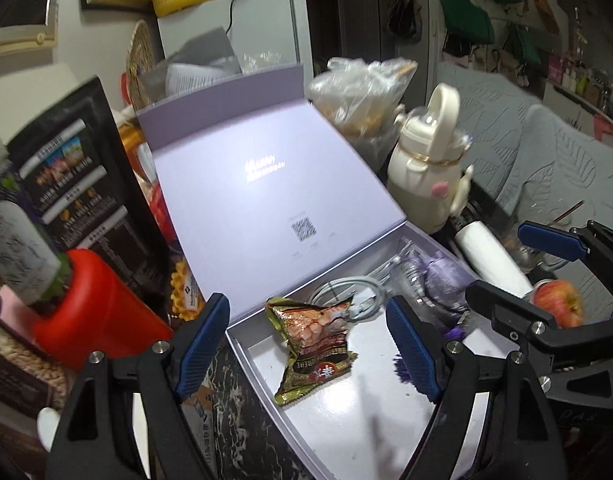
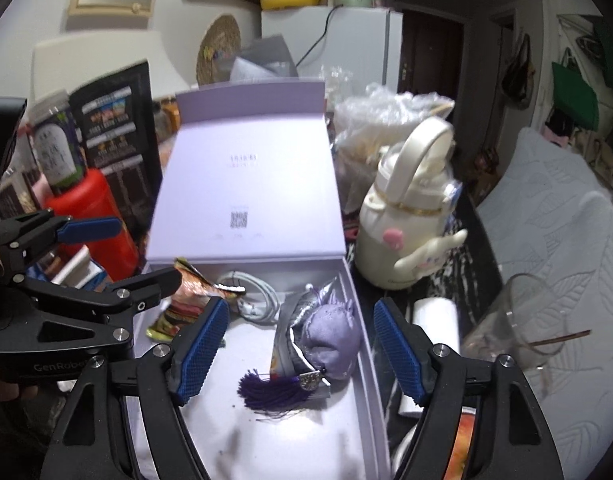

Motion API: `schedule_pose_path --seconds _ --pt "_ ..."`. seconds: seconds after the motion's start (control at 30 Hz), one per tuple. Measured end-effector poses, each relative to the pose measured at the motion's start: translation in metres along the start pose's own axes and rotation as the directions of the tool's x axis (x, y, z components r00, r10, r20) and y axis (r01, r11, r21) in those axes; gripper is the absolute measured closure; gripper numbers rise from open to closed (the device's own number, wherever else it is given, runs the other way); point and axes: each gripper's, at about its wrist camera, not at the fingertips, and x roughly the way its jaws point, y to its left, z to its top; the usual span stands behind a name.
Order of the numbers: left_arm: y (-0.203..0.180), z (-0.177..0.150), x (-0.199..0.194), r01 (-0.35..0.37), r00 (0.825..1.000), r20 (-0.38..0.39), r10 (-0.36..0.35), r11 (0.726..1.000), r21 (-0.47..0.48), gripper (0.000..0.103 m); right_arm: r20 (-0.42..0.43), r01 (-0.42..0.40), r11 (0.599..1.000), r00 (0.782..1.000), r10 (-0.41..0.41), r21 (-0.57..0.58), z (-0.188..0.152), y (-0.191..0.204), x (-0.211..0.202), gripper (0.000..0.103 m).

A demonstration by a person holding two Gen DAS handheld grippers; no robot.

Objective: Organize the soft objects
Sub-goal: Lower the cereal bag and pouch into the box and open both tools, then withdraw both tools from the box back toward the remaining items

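Note:
An open lilac box holds a crumpled snack packet, a coiled white cable and a purple stuffed sachet with a dark purple tassel. My left gripper is open above the packet, touching nothing. My right gripper is open above the sachet and tassel, empty. Each gripper shows in the other's view: the right one and the left one.
The box lid stands open at the back. A red container and black package stand left. A cream kettle-shaped bottle, plastic bag, apple and glass are right.

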Motion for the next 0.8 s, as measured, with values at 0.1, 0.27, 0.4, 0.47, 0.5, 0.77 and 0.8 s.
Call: schedule_pose_path --seconds 0.1,0.27,0.4,0.47,0.5,0.77,0.8 --pt "-0.002 0.002 -0.019 0.001 0.999 0.032 -0.001 1.000 0.002 0.022 0.036 0.012 1.000 0.999 -0.012 0.003 0.004 0.000 -0.023 0.027" --pt "-0.009 0.006 -0.056 0.022 0.995 0.096 -0.022 1.000 -0.002 0.022 0.090 0.037 0.999 0.995 -0.037 -0.001 0.008 0.002 -0.059 0.027" --pt "-0.012 0.007 -0.087 0.038 0.988 0.151 -0.037 0.999 0.000 0.022 0.135 0.054 0.999 0.989 -0.053 -0.002 0.010 0.005 -0.090 0.027" --pt "-0.014 0.007 -0.105 0.043 0.982 0.182 -0.042 0.999 0.001 0.022 0.156 0.062 0.998 0.986 -0.061 -0.001 0.010 0.008 -0.105 0.027" --pt "-0.014 0.006 -0.114 0.047 0.979 0.197 -0.046 0.999 0.000 0.022 0.169 0.067 0.998 0.983 -0.066 0.000 0.010 0.009 -0.113 0.027" --pt "-0.018 -0.004 -0.156 0.082 0.961 0.265 -0.082 0.997 0.012 0.022 0.231 0.094 0.996 0.969 -0.090 -0.003 0.002 0.020 -0.166 0.026" --pt "-0.019 -0.006 -0.161 0.087 0.958 0.272 -0.089 0.996 0.018 0.022 0.236 0.100 0.995 0.967 -0.096 -0.005 0.000 0.022 -0.172 0.026"
